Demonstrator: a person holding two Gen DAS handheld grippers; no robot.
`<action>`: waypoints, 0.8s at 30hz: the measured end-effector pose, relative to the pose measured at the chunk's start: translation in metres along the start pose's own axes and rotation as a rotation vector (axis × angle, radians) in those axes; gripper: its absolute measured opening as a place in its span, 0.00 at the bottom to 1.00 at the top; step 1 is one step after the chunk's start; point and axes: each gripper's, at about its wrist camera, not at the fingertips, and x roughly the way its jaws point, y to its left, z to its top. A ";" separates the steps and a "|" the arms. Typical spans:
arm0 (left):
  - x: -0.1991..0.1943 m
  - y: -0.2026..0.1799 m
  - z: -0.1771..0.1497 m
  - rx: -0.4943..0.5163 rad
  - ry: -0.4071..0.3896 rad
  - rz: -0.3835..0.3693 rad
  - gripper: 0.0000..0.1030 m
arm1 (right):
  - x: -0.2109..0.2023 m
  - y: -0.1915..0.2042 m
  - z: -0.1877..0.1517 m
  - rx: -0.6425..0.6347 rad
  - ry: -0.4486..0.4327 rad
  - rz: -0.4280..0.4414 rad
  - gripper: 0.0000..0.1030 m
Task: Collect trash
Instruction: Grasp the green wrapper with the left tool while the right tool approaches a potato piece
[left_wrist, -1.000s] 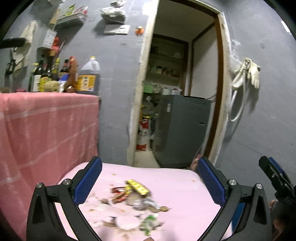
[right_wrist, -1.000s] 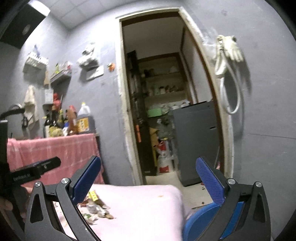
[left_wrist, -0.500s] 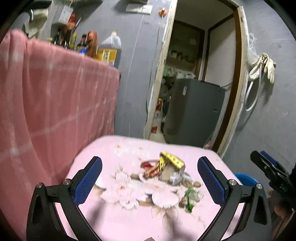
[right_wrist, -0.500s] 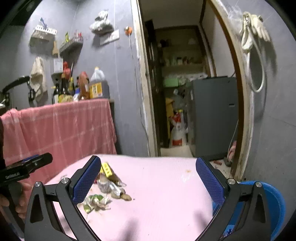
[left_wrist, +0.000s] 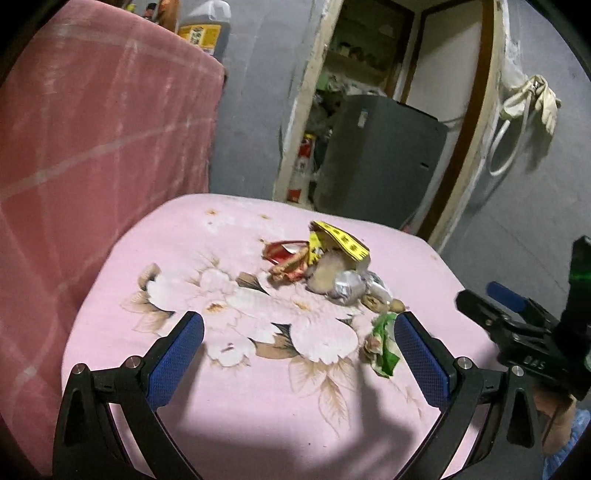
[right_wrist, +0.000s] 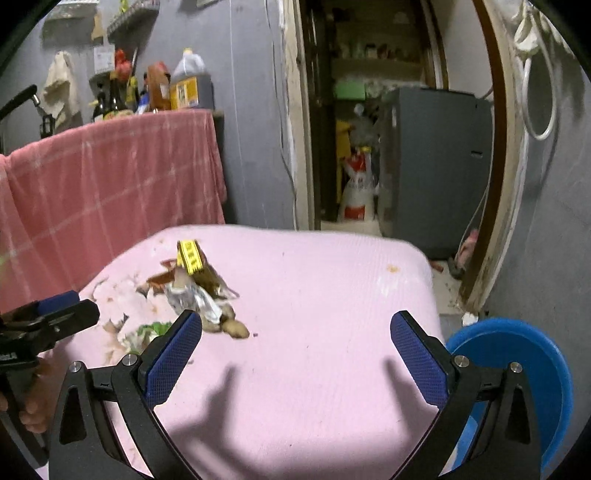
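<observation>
Ahead of the left gripper (left_wrist: 299, 354), in its own wrist view, a small heap of trash is lying on the pink flowered cloth (left_wrist: 258, 398) that covers the table. The jaws are standing wide apart and holding nothing, hovering above the cloth. The green wrapper (left_wrist: 384, 345) is sitting just inside the right-hand pad, nearest of all; beyond it a crumpled foil piece (left_wrist: 347, 288), a yellow packet (left_wrist: 341, 242) and a red wrapper (left_wrist: 284, 254) are bunching together, further forward and slightly right of centre. The step in hand is looking like the approach, with nothing picked up yet. The next move is probably calling for a drop and a slight shift right, so the pads are straddling the green wrapper before closing. The right gripper (left_wrist: 517, 325) is showing at the far right edge.

From the right wrist view, the right gripper (right_wrist: 295, 350) is likewise gaping wide and empty over bare pink cloth. The yellow packet (right_wrist: 190, 256) and foil are lying forward and left of its left pad. A blue bin (right_wrist: 517, 354) is waiting below the table edge, right of the right pad, likely the place for the trash. Behind, a pink draped counter (right_wrist: 110, 184) is carrying bottles (right_wrist: 188, 86), and a doorway is opening onto a grey appliance (right_wrist: 436, 166).
</observation>
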 end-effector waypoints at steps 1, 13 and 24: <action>0.001 -0.002 0.000 0.009 0.008 -0.012 0.97 | 0.002 -0.001 -0.001 0.005 0.014 0.008 0.97; 0.030 -0.028 -0.003 0.107 0.147 -0.140 0.67 | 0.019 -0.006 -0.007 0.028 0.106 0.024 0.81; 0.041 -0.030 0.000 0.094 0.194 -0.186 0.30 | 0.026 -0.005 -0.007 0.022 0.127 0.030 0.76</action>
